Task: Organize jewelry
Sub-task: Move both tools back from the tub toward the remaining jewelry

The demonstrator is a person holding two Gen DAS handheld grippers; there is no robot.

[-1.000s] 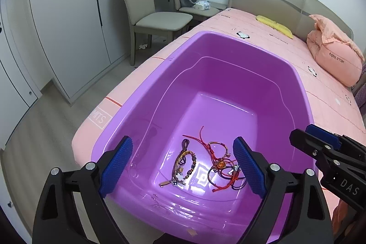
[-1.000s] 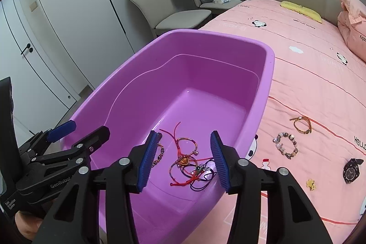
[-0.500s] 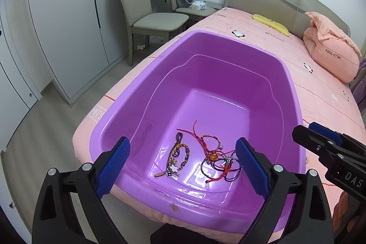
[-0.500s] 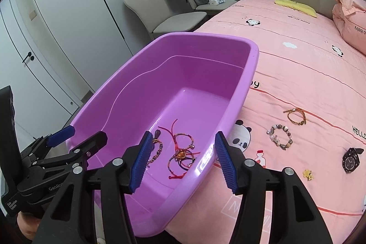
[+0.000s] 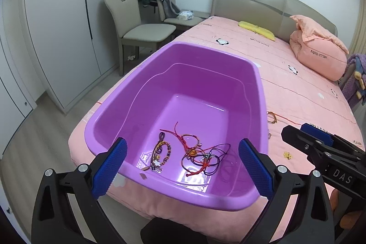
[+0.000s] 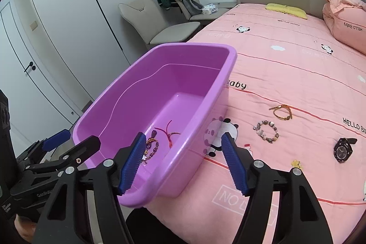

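Both tongs pulled back from the purple tub (image 5: 256, 74); left tongs (image 5: 181, 172) and right tongs (image 6: 184, 164) gaped empty, bracelets (image 5: 194, 152) inside.

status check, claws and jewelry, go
Left claw open, empty; right claw open, empty. Cord bracelets in purple tub; beaded bracelet, watch on bed. Tub wall between right claw's fingers.

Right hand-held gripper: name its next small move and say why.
Probably swing the right hand-held gripper rightward toward the pale beaded bracelet on the pink bedsheet. Its jaws stand open and empty over the purple plastic tub rim, and the bracelet is the nearest piece lying outside the tub.
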